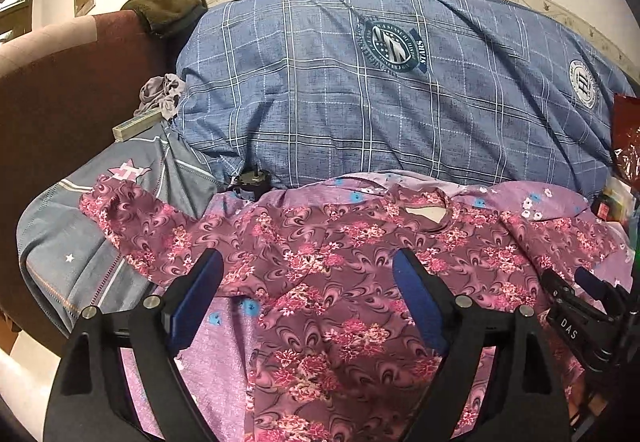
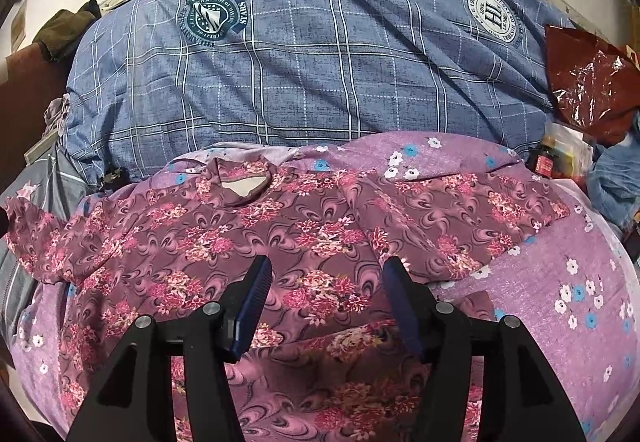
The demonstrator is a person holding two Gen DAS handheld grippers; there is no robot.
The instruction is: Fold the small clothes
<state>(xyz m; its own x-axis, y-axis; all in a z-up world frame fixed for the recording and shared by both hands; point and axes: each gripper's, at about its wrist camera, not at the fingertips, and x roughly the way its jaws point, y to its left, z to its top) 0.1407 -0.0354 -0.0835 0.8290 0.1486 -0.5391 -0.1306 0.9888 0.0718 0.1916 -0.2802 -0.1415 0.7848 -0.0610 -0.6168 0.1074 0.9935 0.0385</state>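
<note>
A maroon shirt with pink flowers [image 1: 320, 306] lies spread flat on a purple flowered sheet [image 2: 540, 282], neckline [image 2: 244, 188] toward the far side. One short sleeve [image 1: 132, 218] reaches left over a grey cloth, the other sleeve [image 2: 480, 218] lies to the right. My left gripper [image 1: 307, 258] hovers open over the shirt's left half, with only cloth below its blue pads. My right gripper [image 2: 328, 264] is open above the shirt's middle and holds nothing. It also shows at the right edge of the left wrist view as the right gripper [image 1: 566, 276].
A bulky blue plaid duvet [image 1: 360, 102] fills the far side of the bed. A grey star-print cloth [image 1: 80, 242] and a brown headboard [image 1: 60, 102] lie left. A red plastic bag [image 2: 588, 82], small boxes [image 2: 548, 162] and denim [image 2: 616, 178] crowd the right.
</note>
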